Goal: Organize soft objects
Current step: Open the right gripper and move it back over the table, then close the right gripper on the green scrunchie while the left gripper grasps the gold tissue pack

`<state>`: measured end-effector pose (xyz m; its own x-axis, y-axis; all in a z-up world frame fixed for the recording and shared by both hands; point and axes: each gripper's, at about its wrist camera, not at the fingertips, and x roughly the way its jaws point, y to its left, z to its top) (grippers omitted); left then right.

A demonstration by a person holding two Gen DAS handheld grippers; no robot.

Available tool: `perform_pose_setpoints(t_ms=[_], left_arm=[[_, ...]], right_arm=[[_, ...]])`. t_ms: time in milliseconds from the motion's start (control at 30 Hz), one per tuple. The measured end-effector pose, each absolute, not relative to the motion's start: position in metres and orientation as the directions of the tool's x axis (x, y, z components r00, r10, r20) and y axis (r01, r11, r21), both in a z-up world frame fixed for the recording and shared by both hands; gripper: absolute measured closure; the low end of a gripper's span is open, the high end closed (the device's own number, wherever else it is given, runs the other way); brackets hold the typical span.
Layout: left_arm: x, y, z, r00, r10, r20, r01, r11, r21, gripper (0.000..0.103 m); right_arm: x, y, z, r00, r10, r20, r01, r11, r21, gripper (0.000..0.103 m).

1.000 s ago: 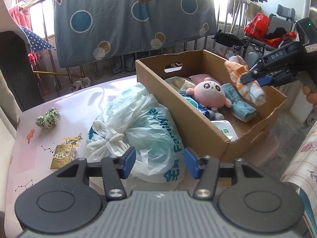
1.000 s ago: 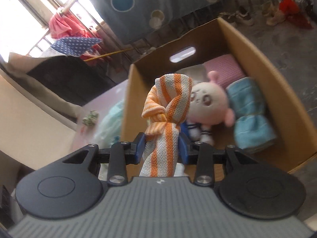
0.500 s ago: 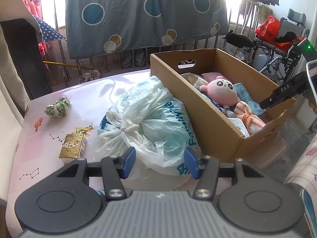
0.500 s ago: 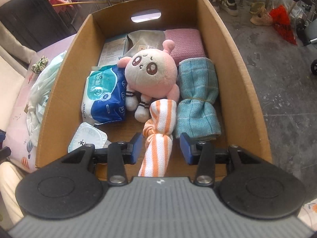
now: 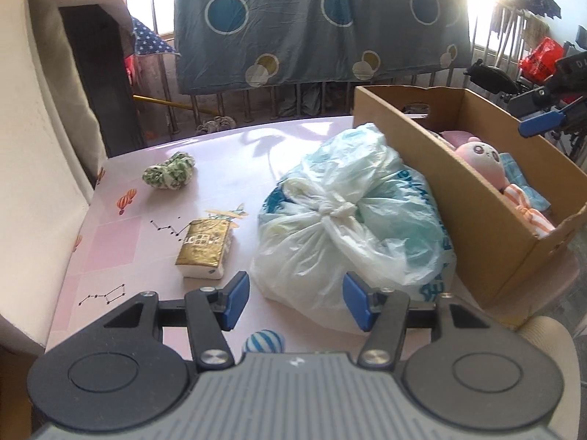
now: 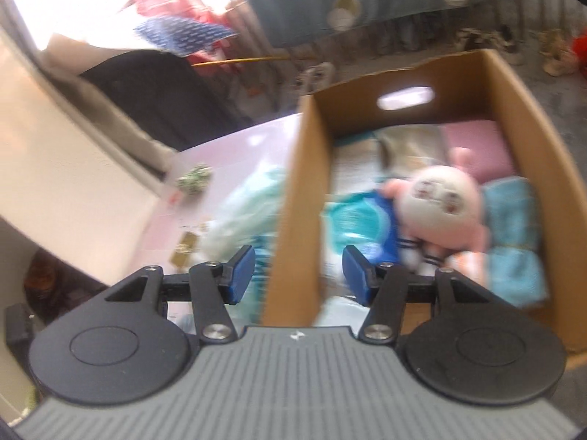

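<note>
Two grippers, left gripper [image 5: 296, 301] and right gripper [image 6: 299, 275], we see empty and half open; right jaws just opened, one striped cloth [image 5: 528, 216] lies in one box [image 5: 488, 220].

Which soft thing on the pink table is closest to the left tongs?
The little blue-and-white striped ball, right beneath the left tongs. The tied plastic bag lies just past it, and the green-and-white scrunchie is far off.
</note>
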<state>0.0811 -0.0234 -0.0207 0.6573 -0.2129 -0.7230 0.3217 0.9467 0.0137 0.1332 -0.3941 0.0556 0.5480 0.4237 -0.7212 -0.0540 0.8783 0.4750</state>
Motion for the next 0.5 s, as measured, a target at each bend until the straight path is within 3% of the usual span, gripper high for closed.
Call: perform_pose_setpoints(t_ms=[167,300,500], left_arm=[[0.103,0.008,-0.03,0.691,-0.161,-0.705,0.256,0.966,0.031,0.038],[0.133,0.025,-0.043,0.701,-0.17,-0.693,0.259,0.966,0.026,0.023],[0.192,0.029,-0.079,0.64,-0.226,-0.734,0.309,0.951,-0.023,0.02]], right_arm=[[0.179,-0.319,0.059,0.465,0.535,-0.706,-0.18,0.837,0.516,0.041],[0.228,-0.261,0.061,0.402,0.595,-0.696,-0.258,0.803,0.538,0.032],[0.328,-0.19,0.034,0.3,0.692,-0.656,-0.303,0.722,0.623,0.023]])
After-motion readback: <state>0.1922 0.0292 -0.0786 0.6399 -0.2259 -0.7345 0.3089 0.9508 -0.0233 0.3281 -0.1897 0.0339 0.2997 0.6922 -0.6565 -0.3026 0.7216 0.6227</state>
